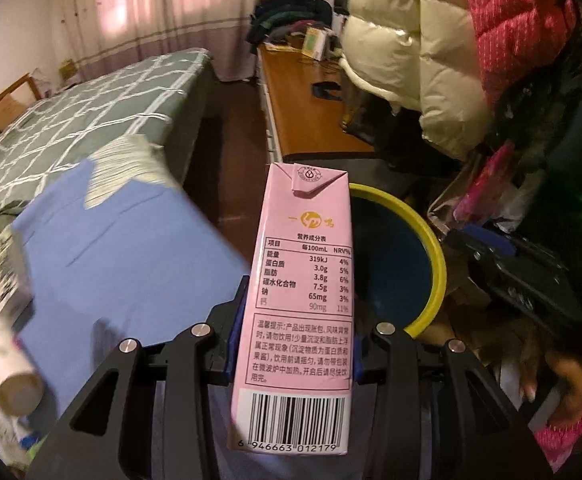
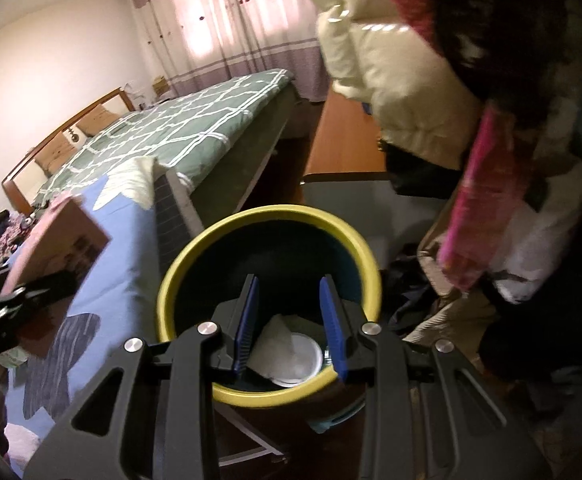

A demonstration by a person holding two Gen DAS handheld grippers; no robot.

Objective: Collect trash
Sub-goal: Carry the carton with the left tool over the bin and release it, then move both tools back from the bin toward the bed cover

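My left gripper (image 1: 297,292) is shut on a pink drink carton (image 1: 303,280), which stands upright between its blue pads with the barcode end nearest the camera. Just behind and right of the carton is a dark bin with a yellow rim (image 1: 437,264). In the right wrist view my right gripper (image 2: 288,280) hangs open over the mouth of the bin (image 2: 179,264), with nothing between its fingers. White crumpled paper and a round white lid (image 2: 291,356) lie in the bin. The carton (image 2: 59,240) and the left gripper (image 2: 11,300) show at the left, over the blue cloth.
A table with a blue cloth (image 1: 131,260) at the left bears a white bottle (image 1: 11,372) and a small box (image 1: 5,276). Beyond it are a green-quilted bed (image 1: 71,120) and a wooden desk (image 1: 311,120). Puffy jackets (image 1: 411,40) hang at the right above piled bags.
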